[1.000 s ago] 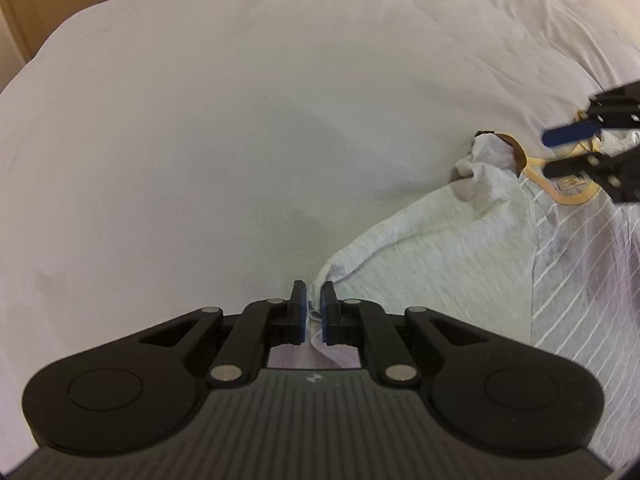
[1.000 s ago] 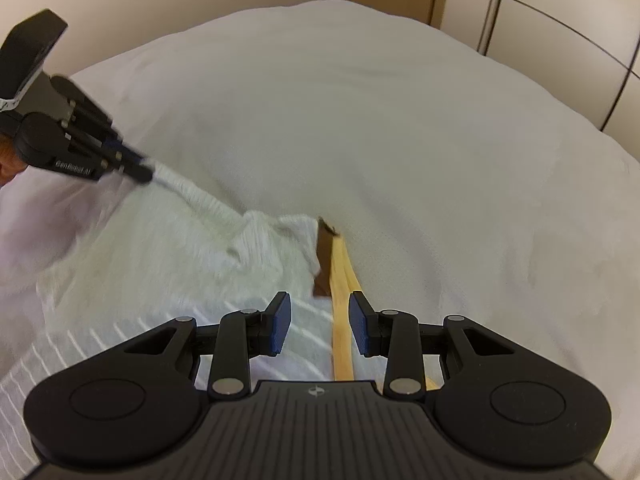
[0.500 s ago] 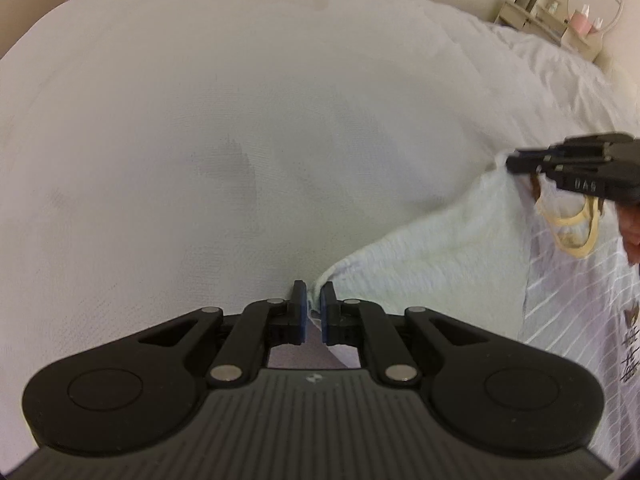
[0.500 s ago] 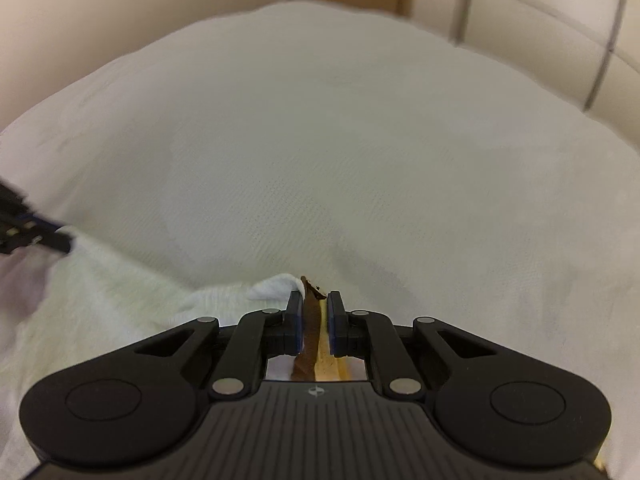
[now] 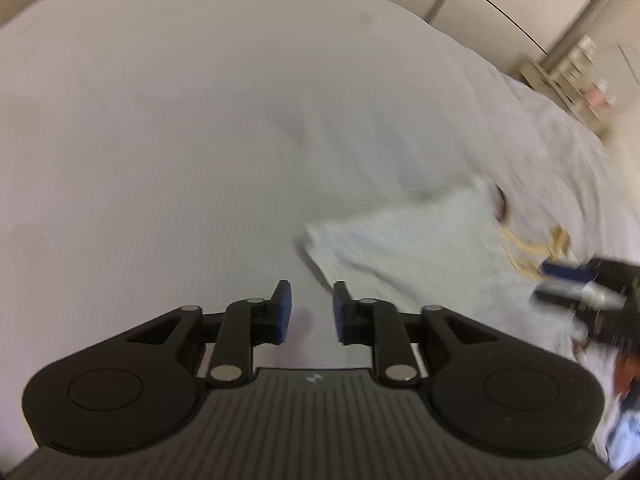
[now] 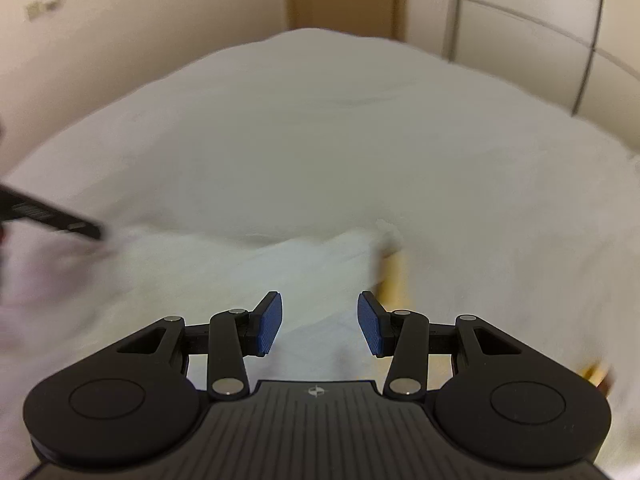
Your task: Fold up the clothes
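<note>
On the white bed (image 5: 200, 120) the shirt (image 5: 420, 240) lies released, its folded edge running between the two grippers. Left gripper (image 5: 309, 312) has just been opening, nothing between its jaws, shirt corner just ahead to its right. Right gripper (image 6: 319, 322), jaws likewise just opened and empty, hangs directly over the shirt (image 6: 260, 272), so it is nearer.

Each camera rides just behind its own claw, tilted steeply down, close over the bed (image 5: 200, 140). Both views share the white garment (image 5: 420, 240); the left view catches the right claw (image 5: 560, 280) at its right edge, and the right view the left claw (image 6: 92, 234) at its left edge.
</note>
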`<state>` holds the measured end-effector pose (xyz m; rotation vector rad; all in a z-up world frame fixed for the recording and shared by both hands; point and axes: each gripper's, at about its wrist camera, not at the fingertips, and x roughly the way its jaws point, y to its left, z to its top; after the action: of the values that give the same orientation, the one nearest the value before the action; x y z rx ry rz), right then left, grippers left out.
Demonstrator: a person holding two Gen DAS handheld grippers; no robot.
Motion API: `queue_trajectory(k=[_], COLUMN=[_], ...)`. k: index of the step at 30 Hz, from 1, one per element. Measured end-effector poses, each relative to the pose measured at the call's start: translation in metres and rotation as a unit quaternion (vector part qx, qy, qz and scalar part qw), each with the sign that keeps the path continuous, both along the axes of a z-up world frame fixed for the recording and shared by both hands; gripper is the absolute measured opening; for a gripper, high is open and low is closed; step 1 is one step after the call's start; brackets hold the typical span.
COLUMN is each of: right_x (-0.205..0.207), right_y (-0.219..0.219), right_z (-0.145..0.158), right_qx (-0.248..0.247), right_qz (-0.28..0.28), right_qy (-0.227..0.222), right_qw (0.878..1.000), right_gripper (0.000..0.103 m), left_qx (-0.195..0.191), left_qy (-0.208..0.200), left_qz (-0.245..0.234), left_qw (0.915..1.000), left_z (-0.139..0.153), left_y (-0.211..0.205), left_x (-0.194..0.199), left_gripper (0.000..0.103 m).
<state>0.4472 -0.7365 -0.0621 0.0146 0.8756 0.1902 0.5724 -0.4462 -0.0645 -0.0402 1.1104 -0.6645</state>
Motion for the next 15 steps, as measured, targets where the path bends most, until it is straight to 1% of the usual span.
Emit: queue_trajectory(k=[2,3,6,7,8,10,11,12,13,14,15], right_x=[-0.023,-0.033,-0.048,-0.05,-0.049,-0.047,-0.046,-0.045,-0.043,-0.041,-0.041], right_y=[0.038,0.056,0.116,0.135,0.15,0.177,0.181,0.181,0.18,0.18,0.178], right_z=[-0.003,-0.005,-0.016,-0.021,-0.029,-0.048,-0.054,-0.06,-0.066,-0.072,-0.074], right_qx=[0.015,0.017,-0.021,-0.044,-0.081,-0.163,-0.202,-0.226,-0.245,-0.263,-0.272], right_qz=[0.042,0.066,0.141,0.166,0.184,0.216,0.225,0.228,0.23,0.232,0.227], right_qy=[0.008,0.01,-0.004,-0.011,-0.017,-0.028,-0.033,-0.032,-0.03,-0.027,-0.028], right_qw=[0.999,0.998,0.99,0.985,0.979,0.962,0.953,0.947,0.941,0.936,0.935], right_gripper=[0.045,0.045,0.044,0.044,0.044,0.044,0.044,0.044,0.037,0.032,0.012], left_qx=[0.008,0.014,0.018,0.018,0.014,0.003,-0.002,-0.005,-0.008,-0.012,-0.016], left_qy=[0.002,0.001,0.005,0.004,0.003,-0.001,-0.005,-0.01,-0.015,-0.019,-0.025], left_qz=[-0.026,-0.034,-0.044,-0.043,-0.04,-0.033,-0.03,-0.029,-0.028,-0.027,-0.026], left_qw=[0.9996,0.9993,0.9988,0.9989,0.9991,0.9995,0.9995,0.9995,0.9995,0.9994,0.9992], left_z=[-0.006,-0.01,-0.021,-0.024,-0.028,-0.029,-0.029,-0.03,-0.03,-0.029,-0.027], left_y=[-0.008,-0.012,-0.022,-0.024,-0.025,-0.026,-0.027,-0.03,-0.033,-0.034,-0.034], left_x=[-0.004,-0.004,0.007,0.011,0.016,0.025,0.028,0.031,0.034,0.036,0.038], left_gripper=[0.027,0.028,0.028,0.028,0.028,0.027,0.025,0.025,0.023,0.018,0.014])
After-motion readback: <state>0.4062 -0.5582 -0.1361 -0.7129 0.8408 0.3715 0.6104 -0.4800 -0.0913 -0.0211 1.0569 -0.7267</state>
